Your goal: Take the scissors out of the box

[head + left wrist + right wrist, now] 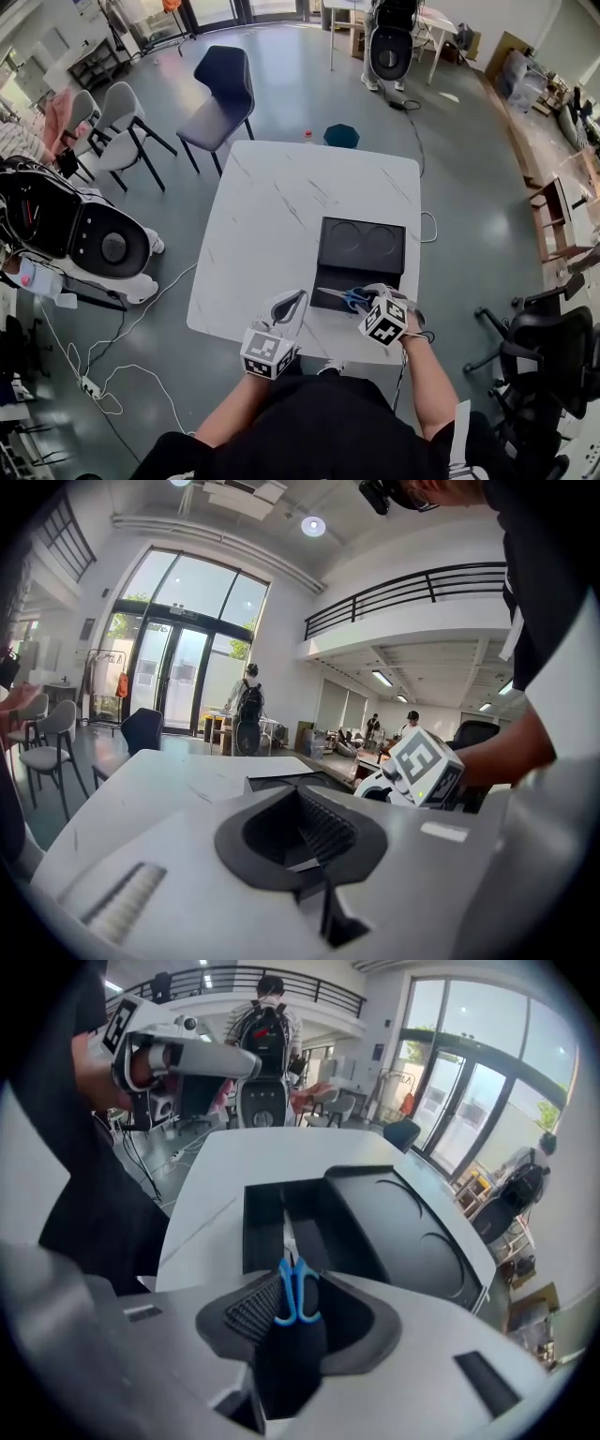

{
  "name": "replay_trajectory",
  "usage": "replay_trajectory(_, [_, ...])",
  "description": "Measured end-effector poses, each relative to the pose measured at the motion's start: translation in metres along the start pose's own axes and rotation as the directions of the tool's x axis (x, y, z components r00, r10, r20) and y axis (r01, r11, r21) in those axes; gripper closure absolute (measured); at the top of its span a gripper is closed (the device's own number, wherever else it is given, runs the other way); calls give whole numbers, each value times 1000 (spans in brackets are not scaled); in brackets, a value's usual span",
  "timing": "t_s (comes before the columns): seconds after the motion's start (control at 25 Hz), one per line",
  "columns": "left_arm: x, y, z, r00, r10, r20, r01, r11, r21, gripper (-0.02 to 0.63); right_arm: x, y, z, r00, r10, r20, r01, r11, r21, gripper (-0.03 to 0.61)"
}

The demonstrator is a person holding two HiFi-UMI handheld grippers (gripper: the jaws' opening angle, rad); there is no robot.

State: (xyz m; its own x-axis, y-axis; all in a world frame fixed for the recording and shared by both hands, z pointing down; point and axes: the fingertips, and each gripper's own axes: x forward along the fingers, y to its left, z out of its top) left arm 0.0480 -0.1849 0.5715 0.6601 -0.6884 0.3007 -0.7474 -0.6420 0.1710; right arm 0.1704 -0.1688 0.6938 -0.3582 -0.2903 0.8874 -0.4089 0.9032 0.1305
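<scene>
1. In the head view, a white counter is carrying an open black box. Its lid is lying flat on the box's far side.
2. Scissors with blue handles are lying in the box along its near edge. The blades are pointing toward the box's left end.
3. The right gripper is hanging over the box's right end, at the scissors' handles. The left gripper is hovering just off the box's near left corner, above the counter's near edge.
4. In the left gripper view, the left gripper's jaws are standing apart with nothing between them. Beyond them the edge of the box is showing, and the right gripper's marker cube is sitting to the right of it.
5. In the right gripper view, the right gripper's jaws are standing wide apart on either side of the blue handles. The handles are sitting close to the left ribbed pad, with clear room on the other side, so nothing is clamping them.
6. In that same view the blades are running away from the gripper into the box, and the lid is lying on the box's right. The left gripper is showing past the box's far end, at the upper left.
</scene>
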Motion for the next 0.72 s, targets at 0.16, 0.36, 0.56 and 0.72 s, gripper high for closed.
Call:
replay_trajectory(0.16, [-4, 4, -2, 1000, -3, 0, 3, 1000, -7, 604, 15, 2, -3, 997, 27, -75, -29, 999, -24, 457])
replay_trajectory(0.36, [-10, 12, -4, 1000, 2, 0, -2, 1000, -17, 604, 29, 7, -8, 988, 43, -147, -54, 996, -70, 457])
replay_trajectory(0.56, [-14, 23, -9, 1000, 17, -5, -17, 999, -34, 604, 43, 3, -11, 982, 41, -183, -58, 994, -89, 457])
replay_trajectory(0.72, [-15, 31, -11, 1000, 15, -5, -16, 999, -49, 604, 53, 4, -14, 972, 68, -223, -93, 991, -101, 463])
